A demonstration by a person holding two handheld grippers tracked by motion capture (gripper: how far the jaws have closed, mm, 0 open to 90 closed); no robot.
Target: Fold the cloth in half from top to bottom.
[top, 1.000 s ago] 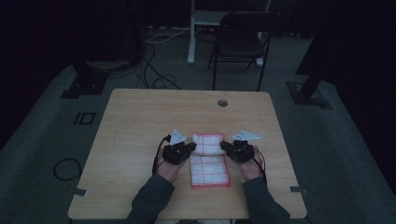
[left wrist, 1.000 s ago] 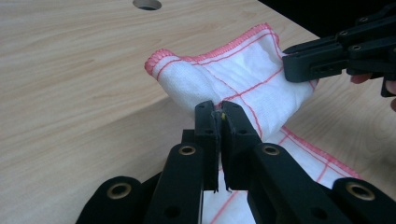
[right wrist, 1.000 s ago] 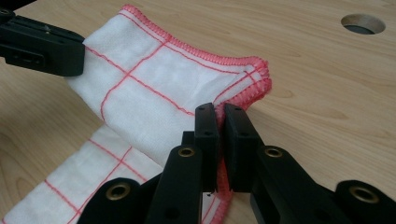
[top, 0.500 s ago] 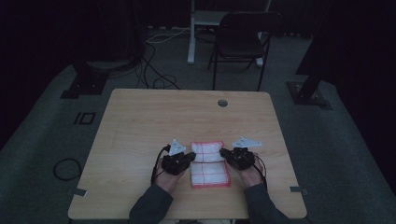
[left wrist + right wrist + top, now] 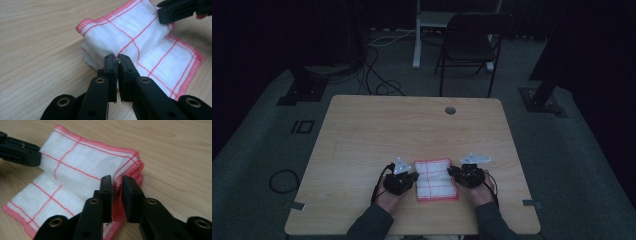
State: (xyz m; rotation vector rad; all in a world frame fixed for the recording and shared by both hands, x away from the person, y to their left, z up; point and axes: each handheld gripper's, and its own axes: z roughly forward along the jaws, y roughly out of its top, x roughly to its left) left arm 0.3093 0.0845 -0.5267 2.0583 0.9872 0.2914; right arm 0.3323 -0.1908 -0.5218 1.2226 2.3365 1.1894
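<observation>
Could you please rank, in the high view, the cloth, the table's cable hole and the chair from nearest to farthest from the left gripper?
From the left gripper:
1. Cloth, touching on its right.
2. Cable hole, near the table's far edge.
3. Chair, beyond the table.

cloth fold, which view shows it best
The left gripper view: the cloth is close, its upper layer doubled over the lower, the left gripper pinching its edge. The right gripper view shows the stacked pink hems where the right gripper grips. The high view shows it small and dim.
</observation>
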